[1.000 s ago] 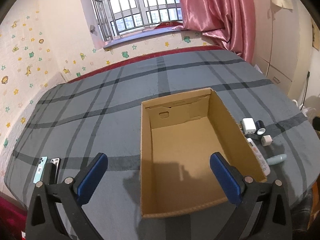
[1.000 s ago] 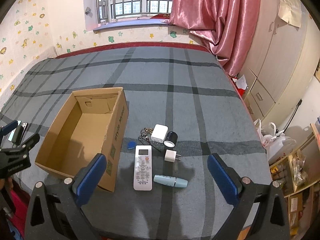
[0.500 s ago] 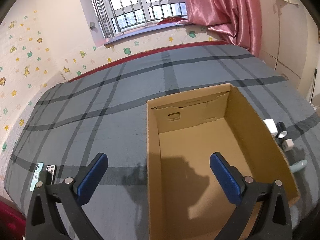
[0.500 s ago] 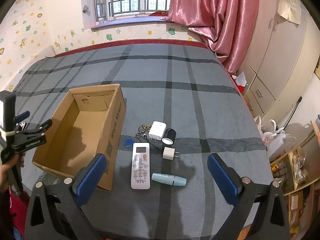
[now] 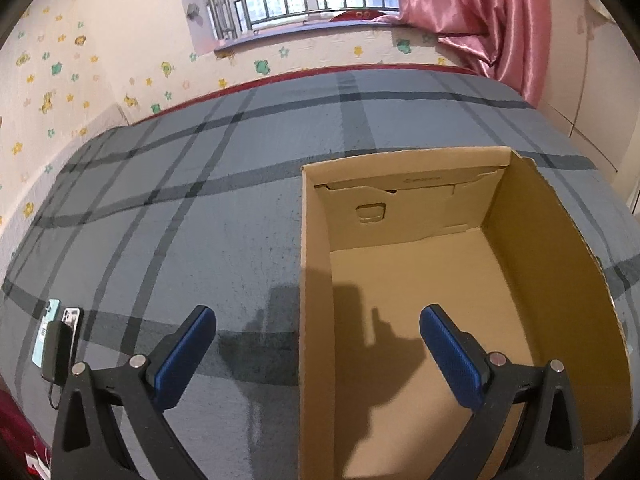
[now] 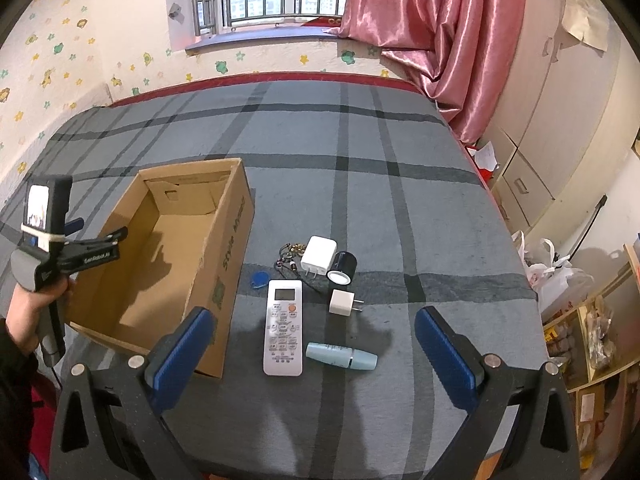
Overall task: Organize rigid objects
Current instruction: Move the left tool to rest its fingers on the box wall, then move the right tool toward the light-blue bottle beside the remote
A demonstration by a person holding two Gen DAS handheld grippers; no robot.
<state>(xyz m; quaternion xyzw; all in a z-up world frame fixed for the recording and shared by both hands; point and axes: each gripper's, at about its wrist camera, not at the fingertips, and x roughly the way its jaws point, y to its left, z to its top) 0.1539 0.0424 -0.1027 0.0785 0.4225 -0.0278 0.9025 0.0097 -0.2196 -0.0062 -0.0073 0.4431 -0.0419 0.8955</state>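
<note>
Right wrist: remote [image 6: 283,328], chargers, box [image 6: 224,248] beside

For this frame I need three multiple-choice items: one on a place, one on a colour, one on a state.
1. Where does the white remote control lie?
A. inside the cardboard box
B. on the bedcover beside the cardboard box
C. on the window sill

2. What colour are the pads of the right hand-held gripper?
A. blue
B. red
C. yellow

3. What state is the cardboard box in?
A. closed with its flaps down
B. open and full of chargers
C. open with nothing seen inside

Key: 1 B, the right wrist view shows the remote flat on the grey plaid bedcover, just outside the box's printed side wall. 2 A, both pads show blue against the black frame. 3 C, the left wrist view looks into the box and shows only bare floor and a shadow.
</note>
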